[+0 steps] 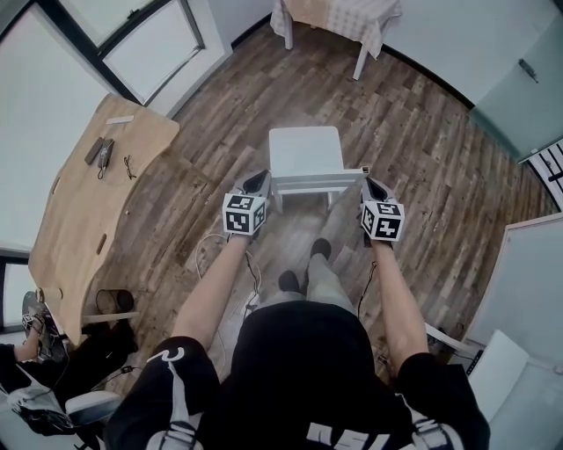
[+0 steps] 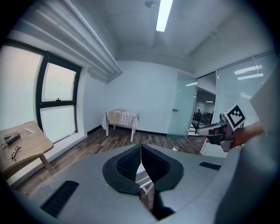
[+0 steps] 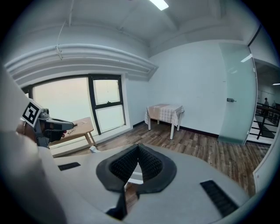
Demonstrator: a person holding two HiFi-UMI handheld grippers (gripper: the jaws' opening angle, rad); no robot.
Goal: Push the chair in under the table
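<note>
— Between the left gripper (image 2: 141, 168) pads (image 2: 127, 164), anything?
— Nope, jaws pressed together, empty. Right gripper (image 3: 133, 168) same, closed on nothing
— Where are the tips?
— Head view: left tip just beside the left end of the white chair (image 1: 304, 154) back rail, right tip at its right end. Contact, can't tell
— Chair position?
— On the wood floor (image 1: 422, 149), straight ahead of the person's feet (image 1: 321, 249), back rail nearest the person, seat toward the clothed table (image 1: 339, 19) at the top of the head view. Well apart from it, not under it
— Other stuff?
— Wooden desk (image 1: 84, 198) off to the left, glasses (image 1: 129, 166) and a dark handheld thing (image 1: 99, 152) near its far edge
</note>
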